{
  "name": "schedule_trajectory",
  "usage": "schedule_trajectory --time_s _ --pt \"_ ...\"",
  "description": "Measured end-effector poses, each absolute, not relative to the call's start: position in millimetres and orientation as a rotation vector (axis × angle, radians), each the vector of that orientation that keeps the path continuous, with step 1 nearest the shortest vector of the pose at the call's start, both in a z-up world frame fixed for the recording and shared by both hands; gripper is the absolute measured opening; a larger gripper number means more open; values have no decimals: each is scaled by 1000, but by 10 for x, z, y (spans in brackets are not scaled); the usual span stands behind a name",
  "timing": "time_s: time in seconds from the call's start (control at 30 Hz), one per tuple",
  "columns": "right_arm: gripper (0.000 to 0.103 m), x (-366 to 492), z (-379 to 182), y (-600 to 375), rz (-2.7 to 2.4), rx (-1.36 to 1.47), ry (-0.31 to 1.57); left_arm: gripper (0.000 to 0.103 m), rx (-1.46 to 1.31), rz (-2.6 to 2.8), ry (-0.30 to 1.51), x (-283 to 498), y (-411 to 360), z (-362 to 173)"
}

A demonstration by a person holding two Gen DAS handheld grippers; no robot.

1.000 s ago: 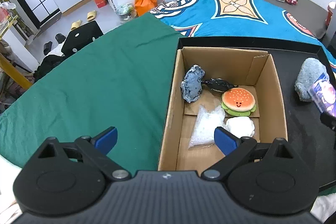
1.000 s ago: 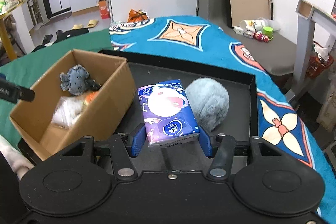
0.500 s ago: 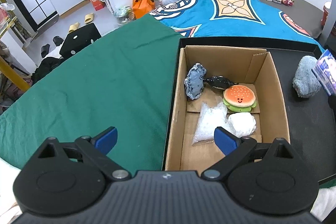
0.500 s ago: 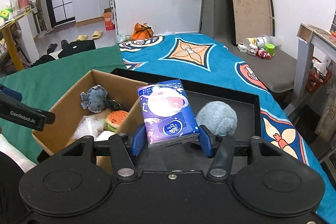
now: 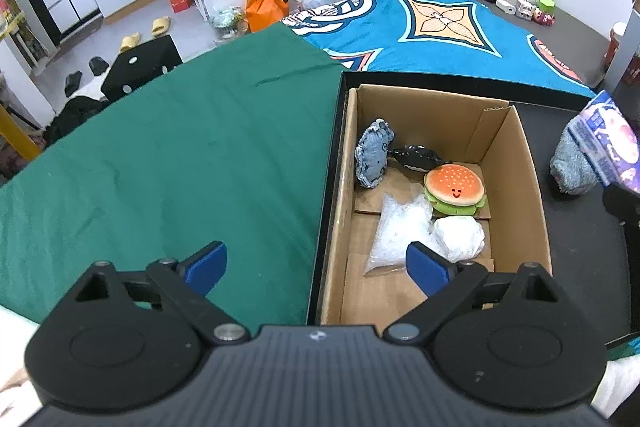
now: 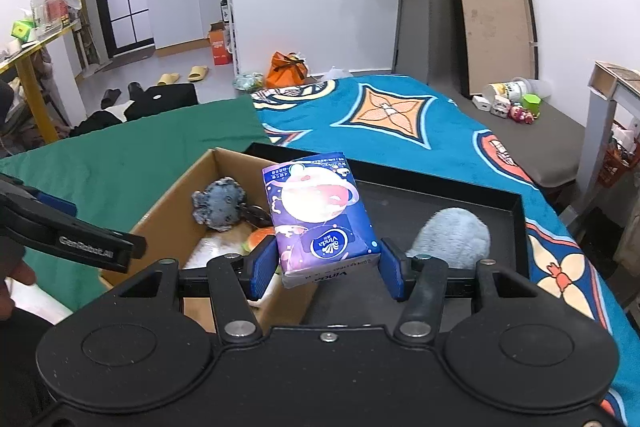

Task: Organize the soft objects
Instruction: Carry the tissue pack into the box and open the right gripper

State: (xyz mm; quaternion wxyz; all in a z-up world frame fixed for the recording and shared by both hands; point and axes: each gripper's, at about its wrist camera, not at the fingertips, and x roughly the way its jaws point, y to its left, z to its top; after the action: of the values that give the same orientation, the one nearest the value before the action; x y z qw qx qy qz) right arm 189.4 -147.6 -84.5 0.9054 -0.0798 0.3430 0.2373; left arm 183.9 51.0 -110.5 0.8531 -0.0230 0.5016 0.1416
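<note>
Purple tissue pack (image 6: pixel 320 219), clamped in the right hand-held gripper (image 6: pixel 326 269), has risen toward the cardboard box (image 6: pixel 160 223) at ten o'clock, ready for dropping in, while the left hand-held gripper (image 5: pixel 316 267) hangs wide open and empty.

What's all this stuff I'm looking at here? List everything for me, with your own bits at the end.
cardboard box: one, brown, in the black tray, open
black tray: one, on the bed covers
blue-grey plush: one, in the box, far left corner
dark plush: one, black, beside the blue-grey plush
burger plush: one, orange and green, in the box
clear plastic bag: one, in the box
white lump: one, in the box
grey fluffy ball: one, on the tray, right of the box
tissue pack: one, purple, held above the tray
green cloth: one, left of the tray
left tongs: open, empty
right tongs: clamping the tissue pack
</note>
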Motion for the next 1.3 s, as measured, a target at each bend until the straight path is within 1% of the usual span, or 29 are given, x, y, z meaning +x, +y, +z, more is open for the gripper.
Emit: schedule_trajectory --time_s 0.07,0.2,0.27,0.33,0.43,0.53,0.57,0.63,0.8,0.93,1.3 --pt "53 1873 -831 -1419 502 -164 706 95 -60 292 1058 1843 532 -1121" --pt "53 1843 -839 -1298 523 -160 711 87 -78 274 1065 1842 559 -1141" --pt "53 1838 -856 -1233 535 -162 717 81 -90 271 1076 1848 585 -1169" --pt "53 1836 -876 -1173 544 -164 725 71 -105 263 1096 1866 610 -1207" --pt "53 1832 -911 -1093 560 -168 736 63 -127 250 1125 1889 649 -1264" --pt "53 1828 -944 -1031 570 -169 749 45 -147 242 1160 1920 685 -1330" --pt "53 1816 -952 -1010 573 -169 752 42 -154 237 1170 1924 698 -1353" --pt "53 1817 -973 -970 580 -172 758 30 -171 228 1188 1935 726 -1389" --pt "53 1810 -1012 -877 598 -179 768 16 -224 208 1204 1922 804 -1439" --pt "53 1809 -1053 -802 622 -184 783 13 -246 191 1197 1920 827 -1444" --pt "59 1827 -1096 -766 682 -189 811 12 -282 190 1184 1919 883 -1451"
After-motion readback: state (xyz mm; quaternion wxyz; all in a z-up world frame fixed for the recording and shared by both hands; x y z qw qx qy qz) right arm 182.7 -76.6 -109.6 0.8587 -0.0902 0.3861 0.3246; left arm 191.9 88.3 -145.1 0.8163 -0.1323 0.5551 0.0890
